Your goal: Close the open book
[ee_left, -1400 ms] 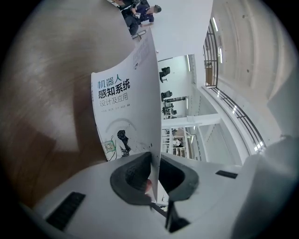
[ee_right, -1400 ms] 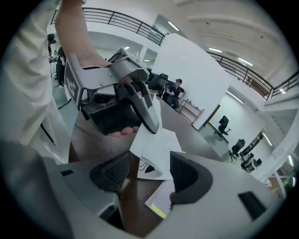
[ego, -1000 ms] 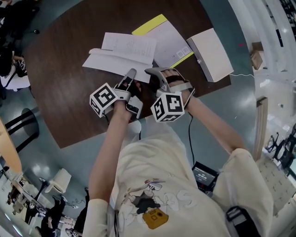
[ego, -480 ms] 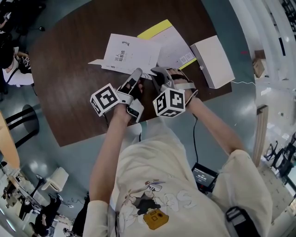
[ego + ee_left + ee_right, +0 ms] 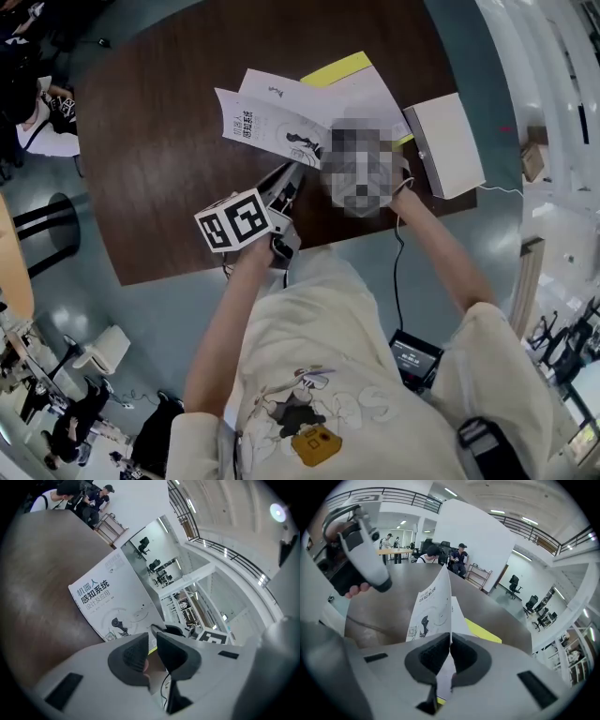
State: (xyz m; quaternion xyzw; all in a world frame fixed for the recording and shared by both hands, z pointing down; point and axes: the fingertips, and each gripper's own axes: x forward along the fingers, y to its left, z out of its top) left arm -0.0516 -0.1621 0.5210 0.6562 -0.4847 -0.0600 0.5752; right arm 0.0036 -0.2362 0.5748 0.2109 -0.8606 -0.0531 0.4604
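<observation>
The white book lies on the dark wooden table. Its printed front cover stands raised, almost on edge, over the white pages. My right gripper is shut on the near edge of that cover; in the head view a blur patch covers it. My left gripper hovers just in front of the book, left of the right hand. In the left gripper view the cover lies beyond the left gripper. Its jaws have just been closing, keep a narrow gap, and hold nothing.
A yellow-edged sheet or booklet lies under the book's far side. A white box sits at the table's right edge. People and chairs stand beyond the table's far end. A cable hangs from the right hand.
The book's left half has swung up and over, so the printed cover shows. The right gripper moved onto the cover's near edge and closed on it. The left gripper lifted slightly and rolled.
</observation>
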